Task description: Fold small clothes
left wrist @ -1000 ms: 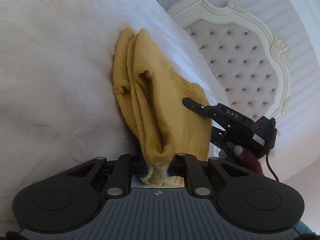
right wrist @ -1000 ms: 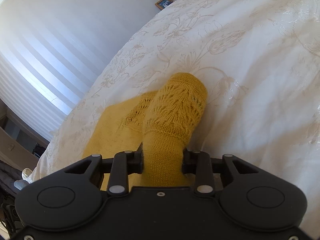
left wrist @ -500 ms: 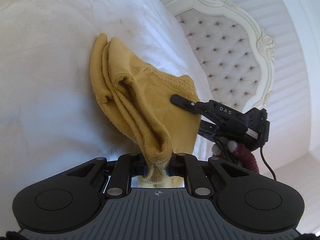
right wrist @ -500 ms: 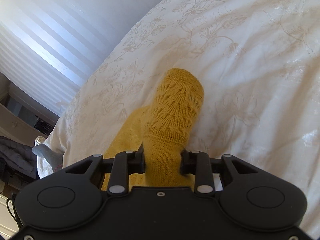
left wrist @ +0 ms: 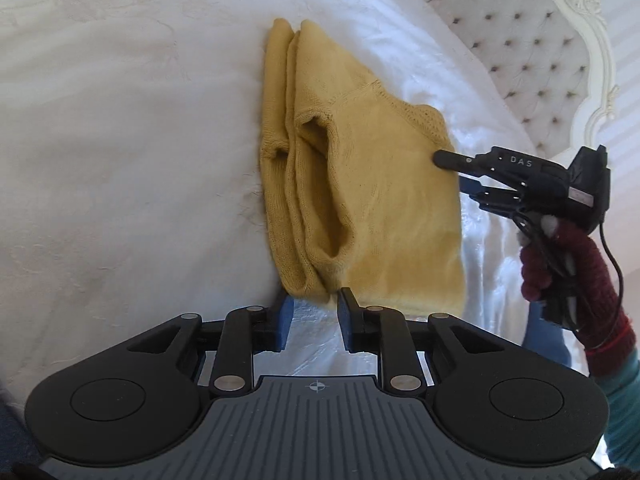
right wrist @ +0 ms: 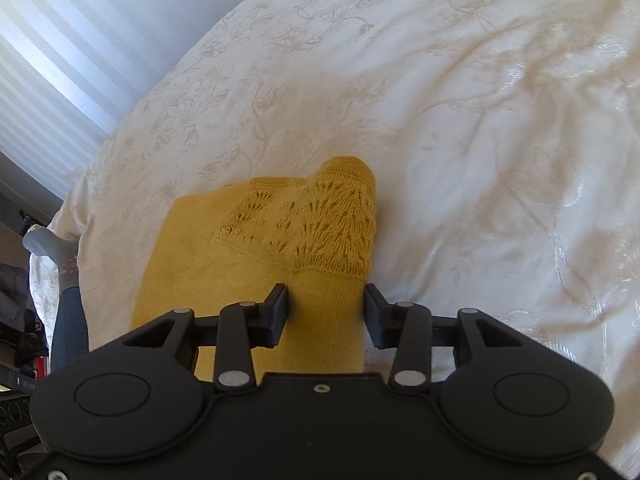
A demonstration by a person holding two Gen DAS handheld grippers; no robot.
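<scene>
Folded mustard knit top (left wrist: 360, 184) lying flat on white bedspread (left wrist: 120, 160), released moments ago. Left gripper (left wrist: 311, 312) at six o'clock opening, empty. Right gripper (right wrist: 326, 312) opening astride its edge. Fold apparently finished.

A white bed (left wrist: 120, 160) with a flower-embroidered cover carries one thing: a mustard-yellow knitted garment (left wrist: 380, 200), lying folded on the cover.
</scene>
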